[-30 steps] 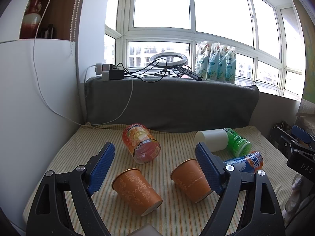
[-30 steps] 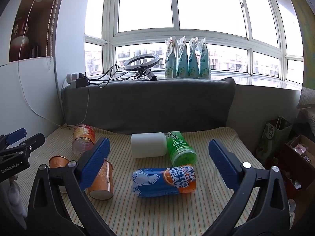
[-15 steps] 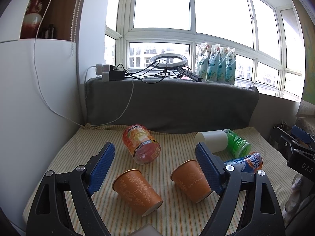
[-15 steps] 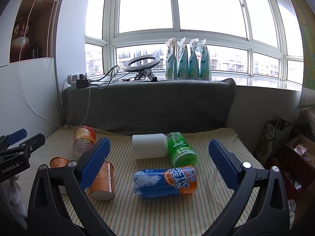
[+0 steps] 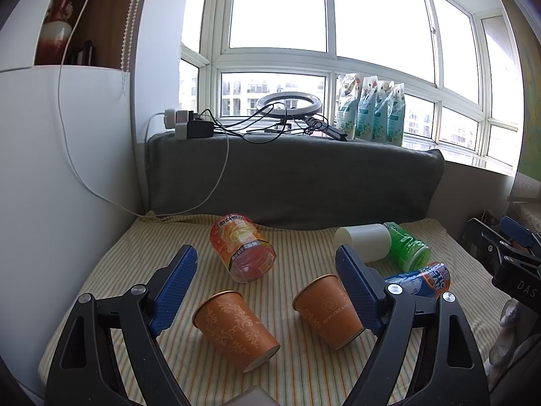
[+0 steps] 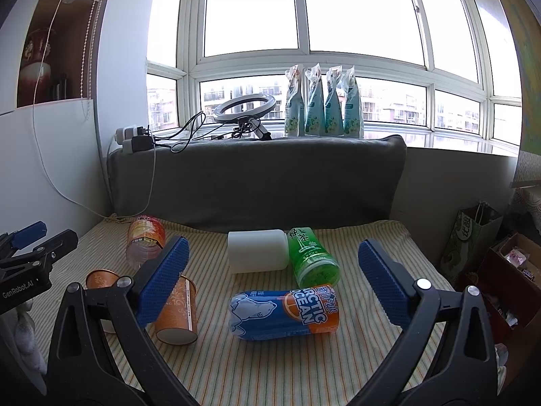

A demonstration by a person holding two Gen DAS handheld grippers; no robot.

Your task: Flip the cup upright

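Several cups lie on their sides on a striped cloth. In the left wrist view, two orange paper cups lie close in front: one (image 5: 235, 330) between the fingers, one (image 5: 326, 311) partly behind the right finger. A clear orange-labelled cup (image 5: 241, 247) lies further back. My left gripper (image 5: 267, 284) is open and empty above them. In the right wrist view, a blue "Arctic Ocean" cup (image 6: 284, 309) lies between the fingers, with a green cup (image 6: 312, 258) and a white cup (image 6: 258, 250) behind it. My right gripper (image 6: 274, 284) is open and empty.
A grey padded ledge (image 6: 257, 176) backs the cloth, with a ring light (image 6: 245, 110), chargers, cables and several pouches (image 6: 323, 101) on the sill. A white wall (image 5: 50, 186) stands at the left. A paper bag (image 6: 470, 237) and box (image 6: 510, 270) sit off the right edge.
Both grippers have drifted slightly; the scene sits a little lower in each view. No cup has moved and neither gripper has changed its opening.
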